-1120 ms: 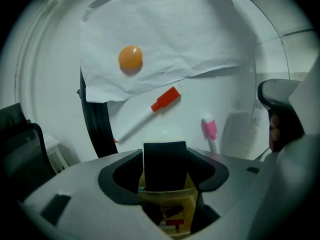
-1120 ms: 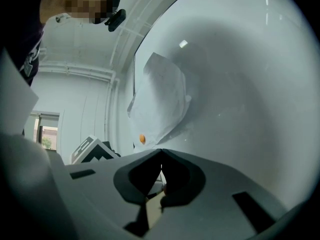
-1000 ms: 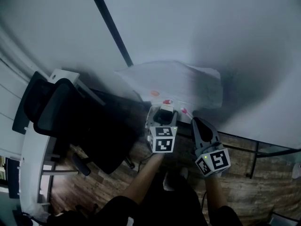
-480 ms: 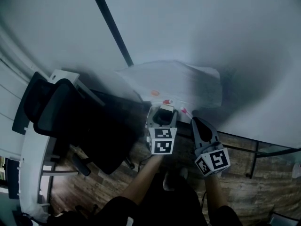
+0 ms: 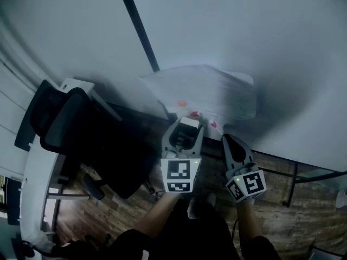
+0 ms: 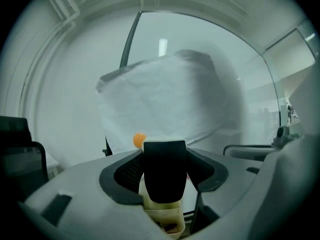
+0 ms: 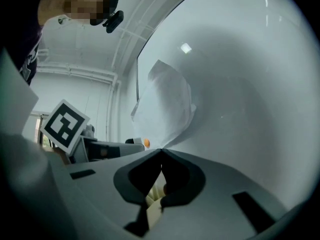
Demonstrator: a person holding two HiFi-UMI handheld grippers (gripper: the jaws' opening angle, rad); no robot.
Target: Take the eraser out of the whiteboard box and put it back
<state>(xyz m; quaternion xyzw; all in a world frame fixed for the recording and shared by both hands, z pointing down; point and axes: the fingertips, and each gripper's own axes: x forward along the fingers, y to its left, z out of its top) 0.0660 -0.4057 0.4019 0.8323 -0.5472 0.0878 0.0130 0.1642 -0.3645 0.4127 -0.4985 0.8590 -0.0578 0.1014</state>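
My left tongs (image 5: 183, 138) pinched the eraser (image 6: 164, 174) across its width. Its long side stood upright, straight above the cream box (image 6: 169, 218) just beneath. My right tongs (image 7: 161, 156) were pressed together and empty, off to the side, so the left was the nearer.

Eraser (image 6: 164, 176), black felt face on a cream body, stands upright, pinched in the left tongs (image 6: 164, 156), with the cream whiteboard box (image 6: 169, 223) right underneath.

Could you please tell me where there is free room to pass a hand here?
Free: bare whiteboard right of the paper sheet, above the right gripper. Crowded: below the sheet, where the left gripper holds the eraser.
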